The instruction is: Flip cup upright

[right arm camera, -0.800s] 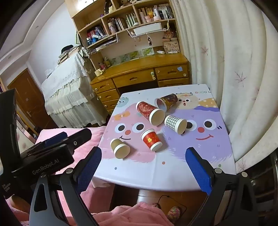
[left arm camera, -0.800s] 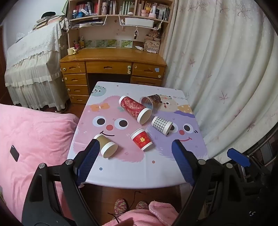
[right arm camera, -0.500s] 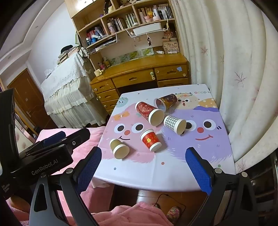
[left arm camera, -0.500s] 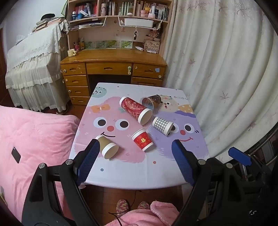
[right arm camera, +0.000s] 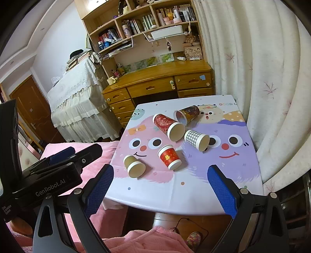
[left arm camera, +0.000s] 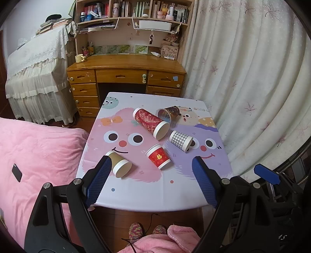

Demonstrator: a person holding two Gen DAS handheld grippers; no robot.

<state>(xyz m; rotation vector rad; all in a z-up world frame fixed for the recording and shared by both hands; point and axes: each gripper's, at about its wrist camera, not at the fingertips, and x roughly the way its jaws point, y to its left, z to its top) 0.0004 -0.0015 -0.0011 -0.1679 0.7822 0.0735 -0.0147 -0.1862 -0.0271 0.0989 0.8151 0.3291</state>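
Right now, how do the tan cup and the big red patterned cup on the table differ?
The tan cup is short and plain; the red patterned cup is clearly taller and covered in a busy print. The tan cup lies alone near the table's front-left, apart from the others; the red patterned cup lies farther back, beside the dark cup. Both lie on their sides, white-rimmed mouths facing the cameras, and neither is held by a claw.

Book spines (left arm camera: 124, 6) (shelf) unreadably small

Bedroom: bed (left arm camera: 38, 155), desk (left arm camera: 126, 66), bookshelf (left arm camera: 132, 11)
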